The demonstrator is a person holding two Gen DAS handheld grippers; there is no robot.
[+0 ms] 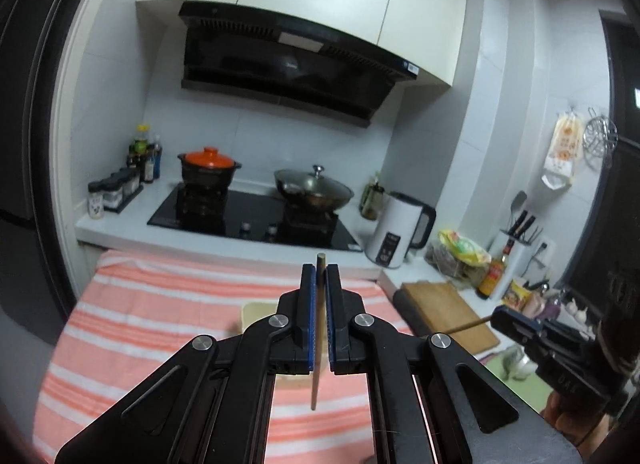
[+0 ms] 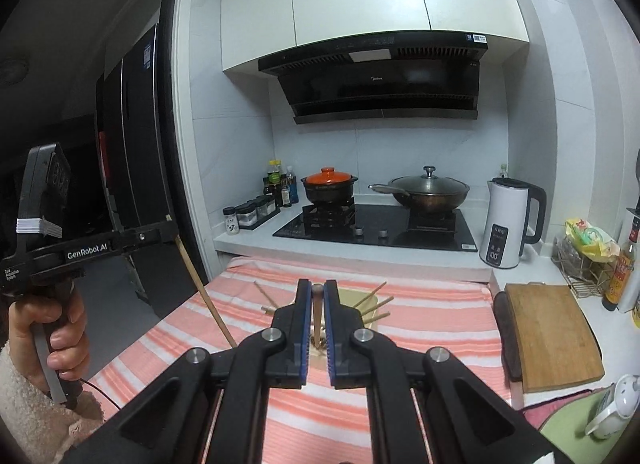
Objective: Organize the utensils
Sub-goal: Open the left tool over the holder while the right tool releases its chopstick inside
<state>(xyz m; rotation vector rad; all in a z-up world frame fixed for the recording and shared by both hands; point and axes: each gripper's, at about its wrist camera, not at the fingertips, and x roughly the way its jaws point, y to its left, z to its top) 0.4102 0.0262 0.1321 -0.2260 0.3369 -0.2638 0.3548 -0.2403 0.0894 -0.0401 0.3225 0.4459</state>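
So each claw had one chopstick pinched. The left gripper was closed down on a chopstick standing nearly upright between its blue pads, top end poking above the fingertips and the thin end hanging below, over the striped cloth. The right gripper was clamped on its own chopstick, which ran pretty much along the fingers with the blunt end pointing away from the camera.

The bit that mattered: a cream tray sat near the far edge of the cloth, right under and just beyond the right claw's tips. A few more loose chopsticks fanned out across it, and a couple lay on the cloth to its left. My guess is the right claw was nearer and would've dropped first, and the left stick needed tipping from vertical to flat to match.

Readable text: "GenRobot.AI" on the left gripper's body in the right wrist view, "Midea" faintly on the range hood, and "100" on the white kettle.
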